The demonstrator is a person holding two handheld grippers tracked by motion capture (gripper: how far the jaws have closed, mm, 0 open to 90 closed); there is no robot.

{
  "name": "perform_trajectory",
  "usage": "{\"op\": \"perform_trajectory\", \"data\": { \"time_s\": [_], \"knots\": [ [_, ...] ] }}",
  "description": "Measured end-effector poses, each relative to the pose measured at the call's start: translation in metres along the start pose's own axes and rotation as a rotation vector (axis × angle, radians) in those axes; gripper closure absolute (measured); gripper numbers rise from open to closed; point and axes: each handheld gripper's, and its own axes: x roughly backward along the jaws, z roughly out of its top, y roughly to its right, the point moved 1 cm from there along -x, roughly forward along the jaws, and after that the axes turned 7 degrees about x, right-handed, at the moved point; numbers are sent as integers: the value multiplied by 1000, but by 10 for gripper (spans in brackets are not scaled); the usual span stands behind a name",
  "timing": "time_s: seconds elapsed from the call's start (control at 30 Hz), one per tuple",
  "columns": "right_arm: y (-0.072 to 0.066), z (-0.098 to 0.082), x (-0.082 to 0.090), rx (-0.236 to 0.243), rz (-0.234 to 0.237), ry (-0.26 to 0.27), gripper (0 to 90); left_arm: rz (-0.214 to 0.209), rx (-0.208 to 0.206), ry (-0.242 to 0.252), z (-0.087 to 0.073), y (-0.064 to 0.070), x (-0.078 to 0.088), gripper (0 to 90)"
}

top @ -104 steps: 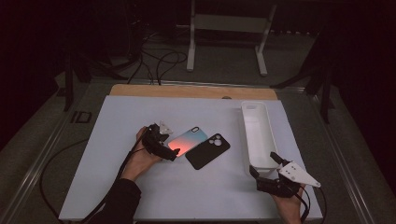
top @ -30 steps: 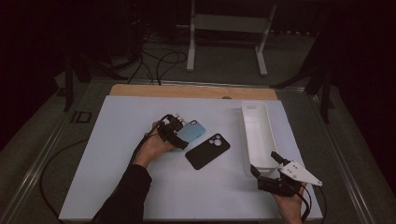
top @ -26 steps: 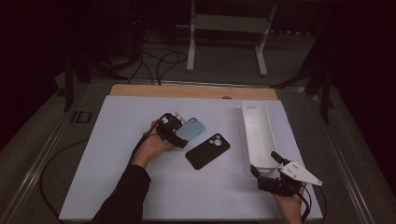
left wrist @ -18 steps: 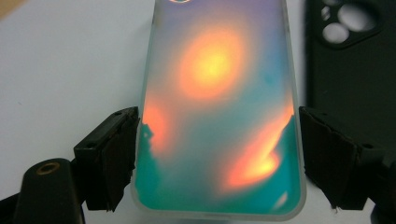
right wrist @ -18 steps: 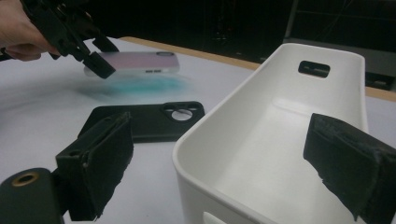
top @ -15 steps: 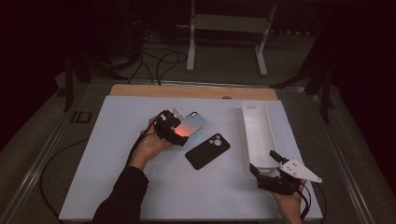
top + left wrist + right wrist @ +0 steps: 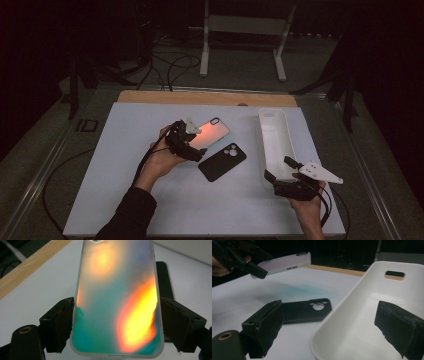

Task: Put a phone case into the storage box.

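Two phone cases and one white tray share the pale table (image 7: 125, 200) as a person works a hand-held gripper in each hand. At the left of the high view, the left gripper (image 7: 196, 146) clamps the iridescent phone case (image 7: 210, 133) across its width, and the left gripper view shows both pads pressed on the long edges near the bottom end, so most of the case juts out ahead of the jaws. That grip by the edges keeps the glossy back untouched and leaves the far end free to lead, which suits carrying it toward a container. In the right gripper view the case (image 7: 284, 263) hangs clear of the table, roughly level, with a faint teal reflection on the surface below it. Just to its right in the high view lies the black phone case (image 7: 222, 162), flat on the table, camera cut-out up and untouched, probably waiting its turn. Farther right stands the white tray (image 7: 263, 145), long and empty, its near end towards the person. The right gripper (image 7: 282, 175) sits at that near end with its jaws wide apart, one on each side of the tray's near corner and not pressing it, seemingly poised to steady the tray.
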Motion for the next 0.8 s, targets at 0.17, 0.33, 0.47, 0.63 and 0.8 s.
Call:
{"op": "perform_trajectory", "data": {
  "time_s": [0.17,0.33,0.47,0.63,0.8],
  "knots": [
    [-4,8,-14,-26,54,-10,81,-18,-23,26,2,12,7,171],
    [-8,18,-29,-52,98,-13,81,-33,-41,49,3,23,12,171],
    [-13,27,-37,-65,135,-16,81,-49,-60,65,4,32,16,171],
    [-16,35,-46,-110,195,-12,82,-71,-93,89,8,45,23,171],
    [-19,40,-51,-128,222,-15,90,-89,-126,109,14,59,26,171]
  ]
}}
